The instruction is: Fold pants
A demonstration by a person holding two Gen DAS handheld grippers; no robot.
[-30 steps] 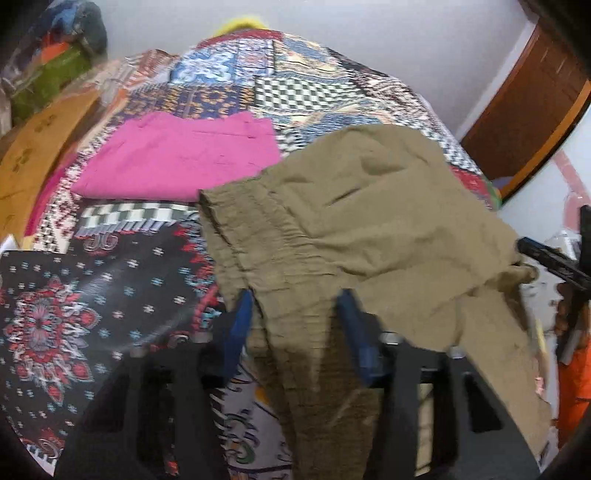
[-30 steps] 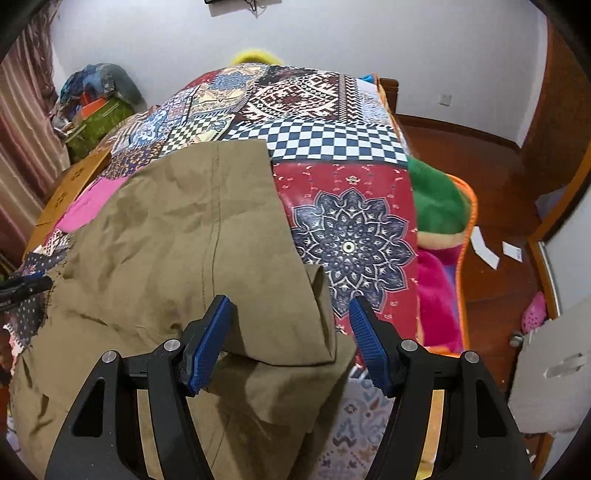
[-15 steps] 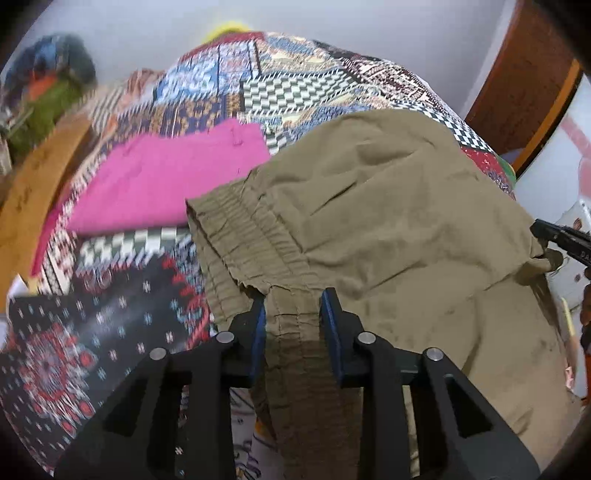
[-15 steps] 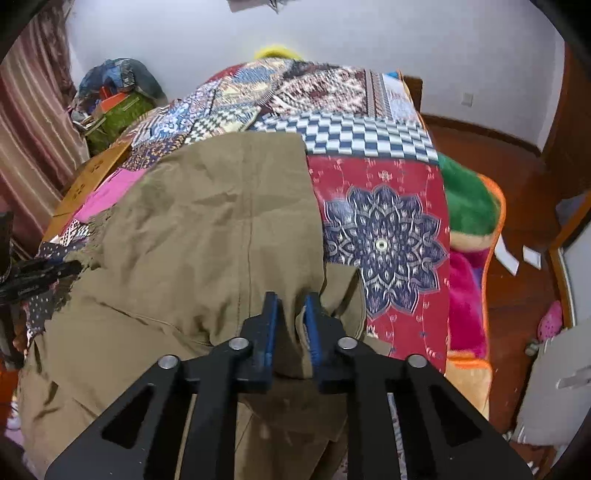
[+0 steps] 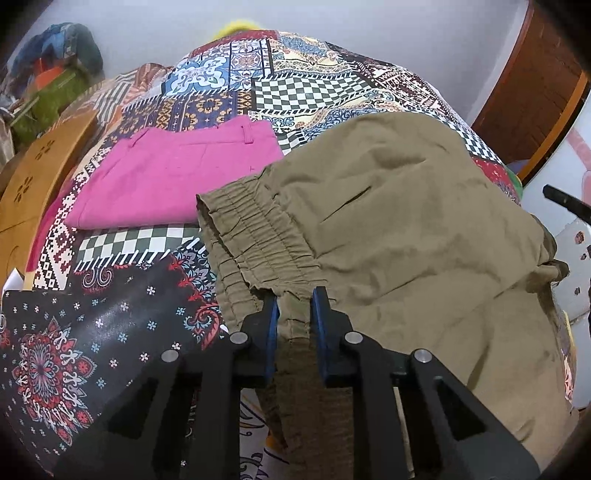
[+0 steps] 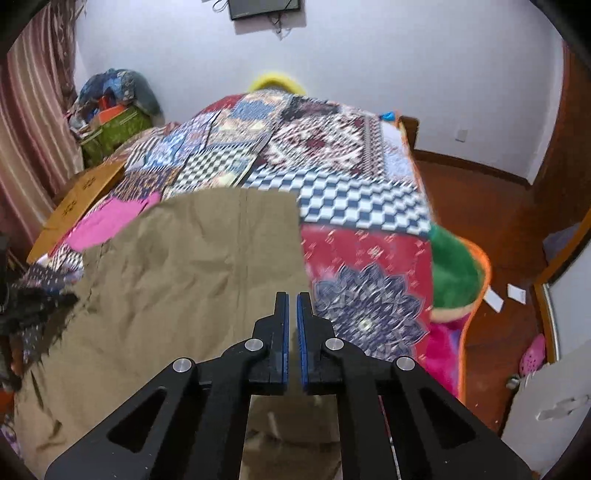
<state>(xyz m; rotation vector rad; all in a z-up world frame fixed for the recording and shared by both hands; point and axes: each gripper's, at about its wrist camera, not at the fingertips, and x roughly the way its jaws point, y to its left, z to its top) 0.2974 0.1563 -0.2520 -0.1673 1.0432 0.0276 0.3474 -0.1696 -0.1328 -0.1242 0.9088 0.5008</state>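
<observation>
Both jaws, apart a second ago, have closed: left gripper (image 5: 294, 308) pinches the olive-khaki cotton pants' (image 5: 406, 229) elastic waistband (image 5: 255, 236); right gripper (image 6: 291, 314) clamps their hem; lifting can begin.

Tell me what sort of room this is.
Most likely a bedroom: a bed under a patchwork quilt, striped curtains at one side, and a wall-mounted screen. The olive pants lie on the quilt.

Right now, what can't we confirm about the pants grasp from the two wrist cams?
- Right wrist: right gripper looks shut on the olive pants, but the pinched fabric is barely visible between the pads, and the view is motion-blurred.
- Left wrist: left gripper clamps the waistband; the layer count is hidden by the fingers.
- Both views: the pants' near end is cut off by the bottom edge and the grippers' bodies.
</observation>
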